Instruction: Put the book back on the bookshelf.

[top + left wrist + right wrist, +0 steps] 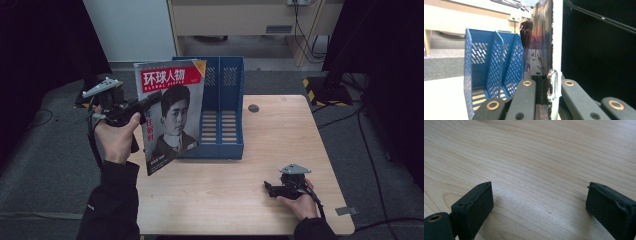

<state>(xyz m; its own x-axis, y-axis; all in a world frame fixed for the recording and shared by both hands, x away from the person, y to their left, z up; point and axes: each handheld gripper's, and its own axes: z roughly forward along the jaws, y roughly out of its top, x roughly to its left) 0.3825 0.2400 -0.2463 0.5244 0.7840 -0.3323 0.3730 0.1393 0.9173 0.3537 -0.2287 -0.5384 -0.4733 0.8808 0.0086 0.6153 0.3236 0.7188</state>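
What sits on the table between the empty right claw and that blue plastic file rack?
Nothing: in the high view, bare wooden table separates the right claw from the blue plastic file rack.

In the high view the magazine covers the left compartment of the blue file rack, and the left gripper hides part of the cover's left edge. In the left gripper view the magazine is edge-on and blurred, its cover print unreadable and its top cut off by the picture's edge. The small print low on the cover is too small to tell.
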